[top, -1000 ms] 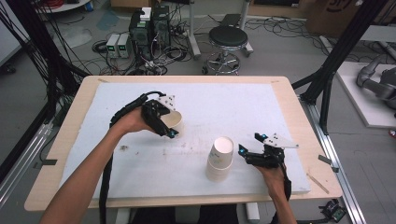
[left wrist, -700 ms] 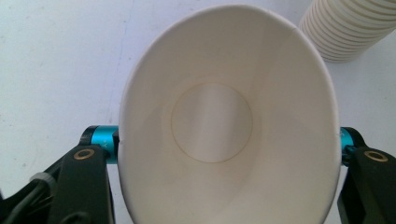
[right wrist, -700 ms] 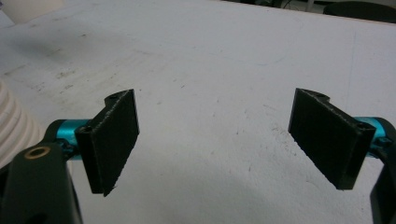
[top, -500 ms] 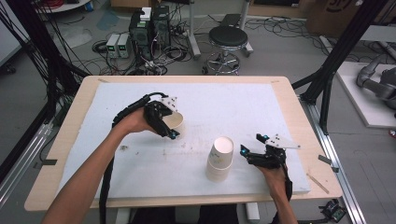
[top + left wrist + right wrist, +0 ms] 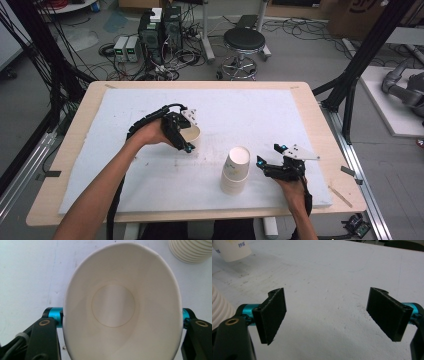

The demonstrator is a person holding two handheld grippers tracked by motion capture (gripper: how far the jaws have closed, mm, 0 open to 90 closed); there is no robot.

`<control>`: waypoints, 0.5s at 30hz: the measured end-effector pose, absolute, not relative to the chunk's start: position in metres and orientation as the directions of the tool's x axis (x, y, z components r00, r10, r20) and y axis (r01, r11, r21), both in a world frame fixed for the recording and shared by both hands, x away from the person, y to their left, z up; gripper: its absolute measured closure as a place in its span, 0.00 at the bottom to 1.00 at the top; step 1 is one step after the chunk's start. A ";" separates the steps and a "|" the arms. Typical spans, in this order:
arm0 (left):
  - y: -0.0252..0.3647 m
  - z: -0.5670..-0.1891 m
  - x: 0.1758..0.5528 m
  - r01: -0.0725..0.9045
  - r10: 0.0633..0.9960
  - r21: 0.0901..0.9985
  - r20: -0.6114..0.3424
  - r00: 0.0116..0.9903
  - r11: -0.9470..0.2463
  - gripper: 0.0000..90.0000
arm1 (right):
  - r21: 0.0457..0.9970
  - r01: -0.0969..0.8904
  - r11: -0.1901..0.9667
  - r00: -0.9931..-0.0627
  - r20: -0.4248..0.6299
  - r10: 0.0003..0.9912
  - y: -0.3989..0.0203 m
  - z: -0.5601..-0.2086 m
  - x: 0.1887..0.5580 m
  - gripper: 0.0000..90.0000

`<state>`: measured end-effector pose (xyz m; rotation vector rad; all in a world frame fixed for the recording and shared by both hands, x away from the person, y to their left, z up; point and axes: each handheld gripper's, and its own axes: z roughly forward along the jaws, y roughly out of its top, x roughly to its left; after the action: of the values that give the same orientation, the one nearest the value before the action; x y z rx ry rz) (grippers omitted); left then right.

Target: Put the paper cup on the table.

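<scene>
A white paper cup [image 5: 193, 135] is in my left gripper [image 5: 186, 139], left of the table's middle. In the left gripper view the cup [image 5: 112, 305] faces me mouth first, and the jaws on either side squeeze its rim into an oval. A stack of ribbed paper cups [image 5: 235, 170] stands upright near the front edge. Its base shows in the left gripper view as the cup stack [image 5: 192, 250]. My right gripper [image 5: 269, 165] rests just right of the stack, open. In its own view the right gripper [image 5: 327, 315] has nothing between its pads [image 5: 273, 315].
A white mat [image 5: 260, 115] covers the wooden table [image 5: 325, 150]. A small strip [image 5: 342, 196] lies at the front right corner. Beyond the table are a stool [image 5: 245, 40], computer boxes [image 5: 155, 30] and cables on the floor.
The left gripper with its cup has drifted slightly toward the near side and the stack. The right gripper has stayed where it was.
</scene>
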<state>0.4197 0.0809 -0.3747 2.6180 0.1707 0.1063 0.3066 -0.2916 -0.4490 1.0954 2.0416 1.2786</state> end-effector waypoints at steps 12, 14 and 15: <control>0.067 -0.389 0.422 0.102 0.133 0.435 0.041 0.990 -0.895 0.36 | 0.900 0.365 0.240 -0.560 0.006 0.828 -0.291 -0.449 0.306 0.18; 0.066 -0.391 0.421 0.101 0.132 0.430 0.043 0.990 -0.897 0.36 | 0.900 0.364 0.241 -0.561 0.005 0.828 -0.292 -0.449 0.306 0.18; 0.065 -0.392 0.422 0.096 0.125 0.429 0.041 0.991 -0.898 0.36 | 0.900 0.364 0.241 -0.561 0.006 0.828 -0.292 -0.449 0.306 0.18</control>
<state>0.4218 0.0647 -0.3921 2.6947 0.1570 0.0936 0.3061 -0.2916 -0.4493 1.0868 2.0403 1.2818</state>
